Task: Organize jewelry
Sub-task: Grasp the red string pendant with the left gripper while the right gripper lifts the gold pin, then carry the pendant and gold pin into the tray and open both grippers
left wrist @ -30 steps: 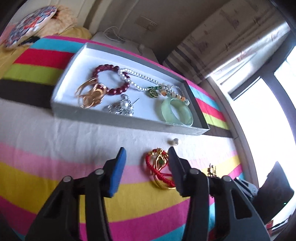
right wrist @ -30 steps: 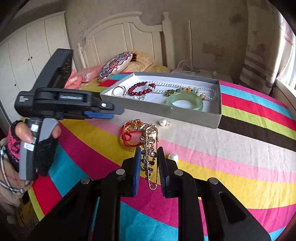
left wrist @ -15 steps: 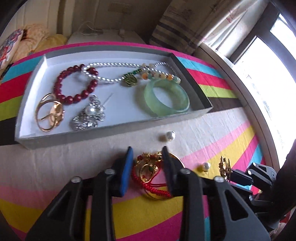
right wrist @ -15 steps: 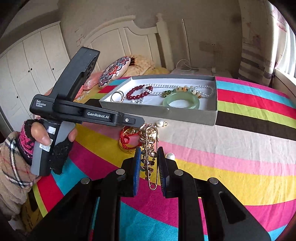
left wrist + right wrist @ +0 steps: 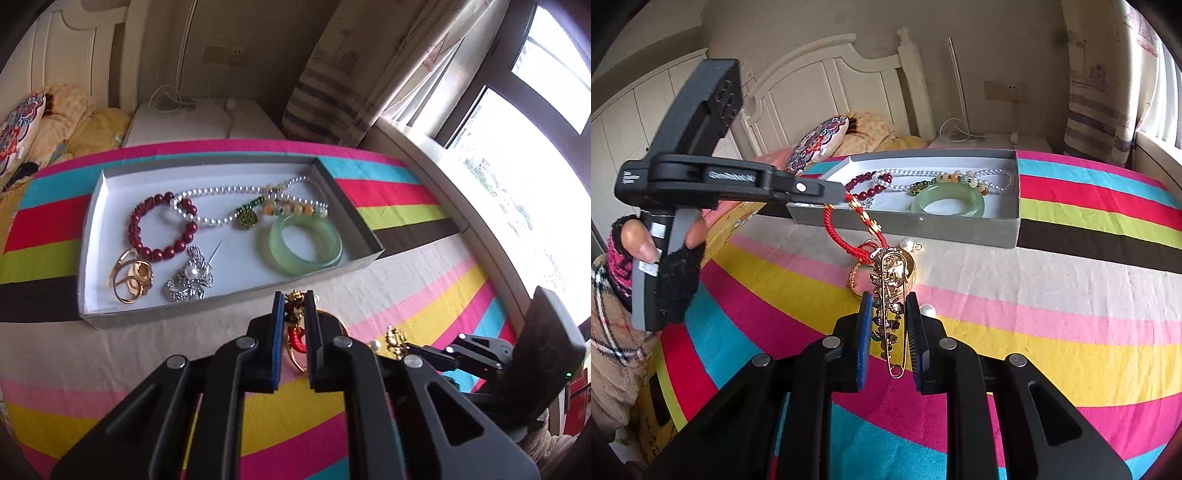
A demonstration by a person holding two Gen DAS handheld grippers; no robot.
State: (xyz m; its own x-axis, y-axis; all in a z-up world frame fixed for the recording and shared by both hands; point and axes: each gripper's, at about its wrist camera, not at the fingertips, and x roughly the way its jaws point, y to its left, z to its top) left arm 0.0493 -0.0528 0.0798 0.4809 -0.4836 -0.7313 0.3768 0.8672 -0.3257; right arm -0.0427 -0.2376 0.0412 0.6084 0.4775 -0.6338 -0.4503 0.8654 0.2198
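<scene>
The red cord bracelet point(image 5: 849, 236) consisted of braided red cord joined to gold beads and a gold ring section. The left gripper point(image 5: 294, 306) was clamped on its upper end, with the pads pressed against the cord and gold ornament. In the right wrist view, the bracelet hung from the fingertips, its lower gold part just above or touching the striped bedspread point(image 5: 1071, 295); contact could not be confirmed. The right gripper point(image 5: 886, 306) was clamped on a gold safety-pin brooch point(image 5: 892, 295) bearing a dark ornamental cluster. The brooch stood between the blue pads, projecting forward. The grey jewelry box point(image 5: 229, 306), holding a jade bangle point(image 5: 306, 243), lay just beyond both grippers.
</scene>
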